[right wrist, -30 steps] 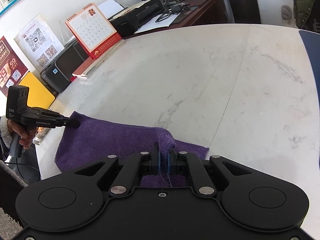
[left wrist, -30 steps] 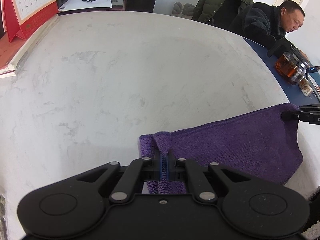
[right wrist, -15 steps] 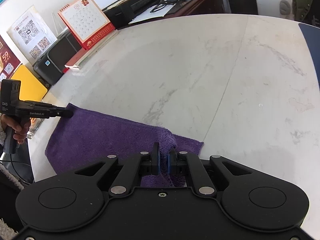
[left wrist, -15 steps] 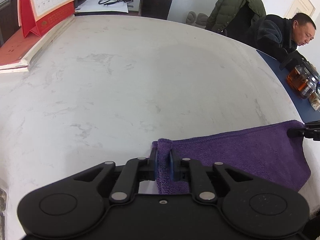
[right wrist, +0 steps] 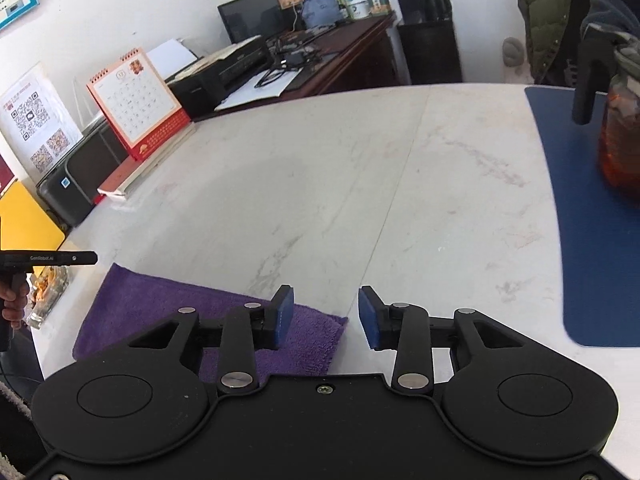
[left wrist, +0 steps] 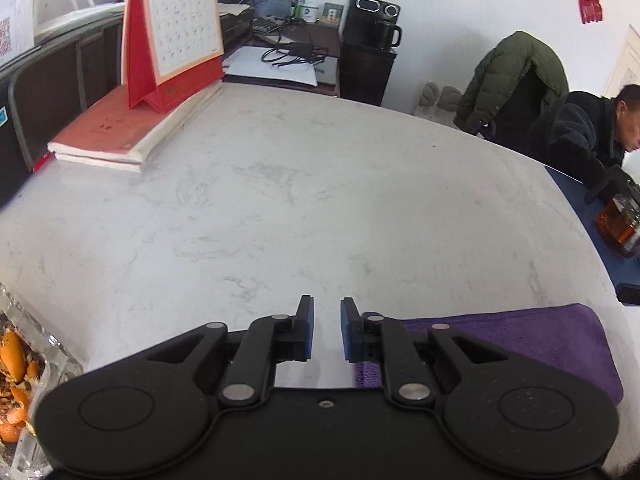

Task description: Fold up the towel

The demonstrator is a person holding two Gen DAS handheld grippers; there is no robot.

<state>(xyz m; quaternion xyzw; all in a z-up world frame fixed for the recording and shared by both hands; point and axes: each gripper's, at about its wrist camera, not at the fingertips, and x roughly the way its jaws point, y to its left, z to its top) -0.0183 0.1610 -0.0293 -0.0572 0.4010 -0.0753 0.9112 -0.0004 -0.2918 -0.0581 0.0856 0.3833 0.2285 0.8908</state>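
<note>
**Both grippers opening, clear of the towel**

At the left edge of the marble table (left wrist: 320, 200), a clear bag of orange peel (left wrist: 16, 380) sits beside the left gripper. Behind it, at the far left corner, a red desk calendar (left wrist: 176, 32) stands on a stack of books (left wrist: 116, 132).

The left gripper (left wrist: 326, 328) has its jaws opening, a narrow gap between the blue pads (left wrist: 307, 330), with only bare tabletop in the gap. It holds nothing.

The purple towel (left wrist: 540, 340) lies flat along the near edge of the table, to the right of the left gripper and partly hidden beneath its right finger.

In the right wrist view the towel (right wrist: 160, 304) spreads to the left of the right gripper (right wrist: 326, 316), its near corner under the left pad. This gripper's jaws are opening wider, nothing between them, nothing held.

Further right, a blue mat (right wrist: 592, 220) covers the right edge, a glass teapot (right wrist: 620, 136) of amber tea standing on it. A seated person (left wrist: 584, 136) leans over that side.
</note>
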